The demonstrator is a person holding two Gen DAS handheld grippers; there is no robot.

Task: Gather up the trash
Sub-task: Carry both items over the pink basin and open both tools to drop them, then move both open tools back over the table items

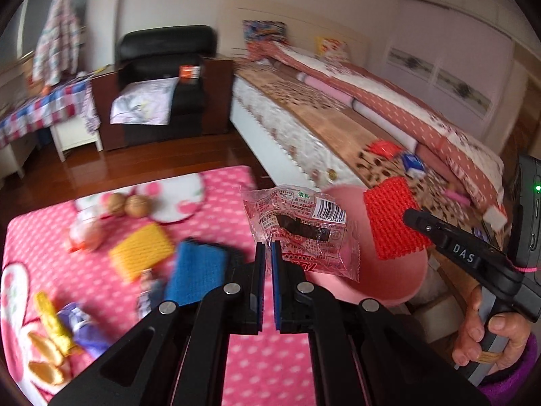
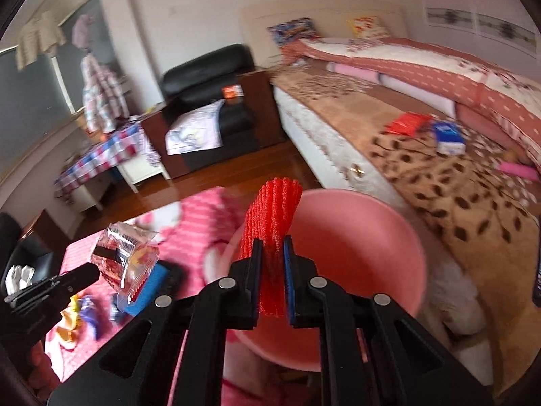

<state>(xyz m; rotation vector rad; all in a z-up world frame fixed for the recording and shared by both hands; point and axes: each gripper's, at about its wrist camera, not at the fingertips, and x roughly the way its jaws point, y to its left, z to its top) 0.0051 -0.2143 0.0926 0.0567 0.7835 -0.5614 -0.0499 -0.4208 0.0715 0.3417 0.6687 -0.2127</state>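
In the left wrist view, the left gripper (image 1: 267, 253) is closed almost fully on the lower left corner of a clear wrapper (image 1: 299, 228), which hangs up and to the right of the pads, at about 1 o'clock from them. The pink bin (image 1: 389, 280) lies behind and below the wrapper, at 3 o'clock from the fingertips. The right gripper (image 1: 410, 216) is seen at 3 o'clock, pinching a red foam net (image 1: 394, 221) over the bin's rim. On the pink cloth (image 1: 40, 237) a yellow net (image 1: 142, 250), a blue net (image 1: 196, 270) and two walnuts (image 1: 128, 204) lie at 9 to 10 o'clock, with blurred scraps lower left.

In the right wrist view, the right gripper (image 2: 273, 247) is narrowed onto the red foam net (image 2: 275, 213), which stands upright between the pads and is squashed there. The bin (image 2: 372, 237) opens directly beyond, from 12 to 3 o'clock. The wrapper (image 2: 126, 257) is held at 9 o'clock by the left gripper (image 2: 94, 272), apparently short of the bin's rim.

The step in hand is judged to be the drop into the bin. The net is best carried further over the opening before the jaws are parted, since foam may cling to a pad. The wrapper, being light, is best brought well inside the rim and released low, one hand at a time so the tools are kept apart.
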